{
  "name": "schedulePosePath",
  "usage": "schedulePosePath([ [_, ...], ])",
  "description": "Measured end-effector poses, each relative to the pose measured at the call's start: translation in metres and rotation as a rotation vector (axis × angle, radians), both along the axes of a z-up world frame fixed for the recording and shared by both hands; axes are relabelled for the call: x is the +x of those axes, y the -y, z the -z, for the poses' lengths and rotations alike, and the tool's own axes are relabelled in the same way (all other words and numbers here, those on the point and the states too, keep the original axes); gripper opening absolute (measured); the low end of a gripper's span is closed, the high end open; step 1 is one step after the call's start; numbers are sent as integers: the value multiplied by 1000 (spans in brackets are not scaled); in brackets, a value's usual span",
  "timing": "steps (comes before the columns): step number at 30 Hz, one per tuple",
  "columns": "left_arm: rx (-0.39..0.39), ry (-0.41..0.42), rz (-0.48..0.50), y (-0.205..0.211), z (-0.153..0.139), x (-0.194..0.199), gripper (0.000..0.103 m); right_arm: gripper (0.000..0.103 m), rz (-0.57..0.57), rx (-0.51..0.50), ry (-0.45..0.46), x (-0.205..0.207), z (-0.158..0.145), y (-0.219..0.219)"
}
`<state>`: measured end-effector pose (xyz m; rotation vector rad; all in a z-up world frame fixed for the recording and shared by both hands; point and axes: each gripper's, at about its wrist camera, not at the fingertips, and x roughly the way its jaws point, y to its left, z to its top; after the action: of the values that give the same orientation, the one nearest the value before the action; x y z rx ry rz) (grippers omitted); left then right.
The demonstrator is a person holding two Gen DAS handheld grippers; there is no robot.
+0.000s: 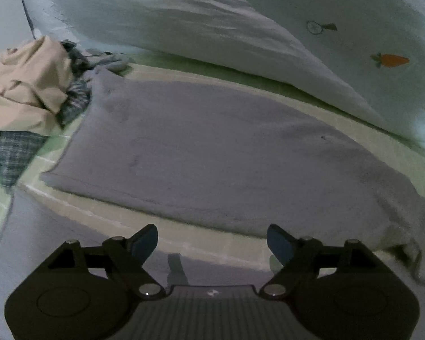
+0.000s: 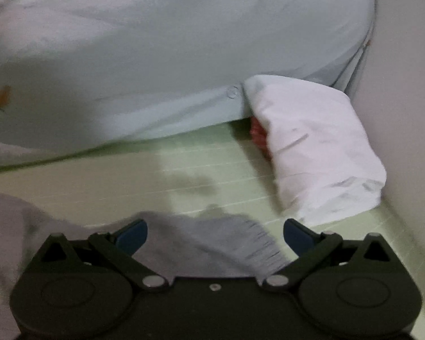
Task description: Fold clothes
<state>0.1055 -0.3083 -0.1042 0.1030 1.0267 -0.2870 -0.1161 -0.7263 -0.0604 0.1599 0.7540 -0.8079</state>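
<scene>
Grey garment (image 1: 212, 147): plain, soft fabric, spread flat on the green striped bed sheet (image 2: 212, 153), just ahead of the left gripper (image 1: 212, 245). Its long axis runs from lower right to upper left in the left wrist view. A ribbed grey cuff (image 2: 240, 243) lies between the right gripper (image 2: 215, 235) fingers (image 2: 133, 235). Both pairs of fingers stand apart, gripping nothing. No legible writing; a carrot print (image 1: 391, 60) marks the pale quilt (image 1: 184, 22).

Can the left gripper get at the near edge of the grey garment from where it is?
Probably yes: left gripper is open, and the grey garment lies flat just ahead, nothing between them.
</scene>
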Motion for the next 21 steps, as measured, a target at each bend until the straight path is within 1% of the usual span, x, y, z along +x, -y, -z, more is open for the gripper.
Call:
schedulePosePath([
  [1,1,-3,-3,8,2,2,85,103,-8,4,-16,2,5,13],
  [3,8,-11,-17,21,8,9,85,101,-29,60,-47,9,19,38],
  [4,12,-15,-24,28,11,12,85,97,-37,97,-57,12,27,48],
  [6,25,-23,-34,41,17,19,85,94,-51,175,-71,17,42,64],
  [7,35,-27,-36,47,20,22,85,89,-55,204,-79,19,49,71],
  [9,59,-33,-32,57,26,26,85,73,-63,236,-107,23,60,78],
  [10,73,-35,-24,62,29,28,85,51,-79,244,-119,25,62,80],
  [11,84,-36,-19,66,31,29,85,39,-99,248,-128,27,64,81],
  [12,94,-37,-13,69,33,30,85,34,-120,244,-118,28,61,83],
  [13,101,-38,-9,72,35,31,85,18,-143,235,-96,28,55,85],
  [14,107,-39,-6,74,37,32,85,9,-119,197,-47,25,43,89],
  [16,119,-39,-2,76,40,33,85,8,-20,91,83,13,13,100],
  [18,130,-35,-3,76,43,34,88,9,139,66,227,-6,-7,118],
  [19,121,-38,-11,75,43,34,89,10,170,88,258,-10,-8,127],
  [20,111,-41,-20,73,44,35,91,12,172,123,266,-11,-5,135],
  [21,102,-44,-29,72,45,36,92,15,157,141,233,-7,1,139],
])
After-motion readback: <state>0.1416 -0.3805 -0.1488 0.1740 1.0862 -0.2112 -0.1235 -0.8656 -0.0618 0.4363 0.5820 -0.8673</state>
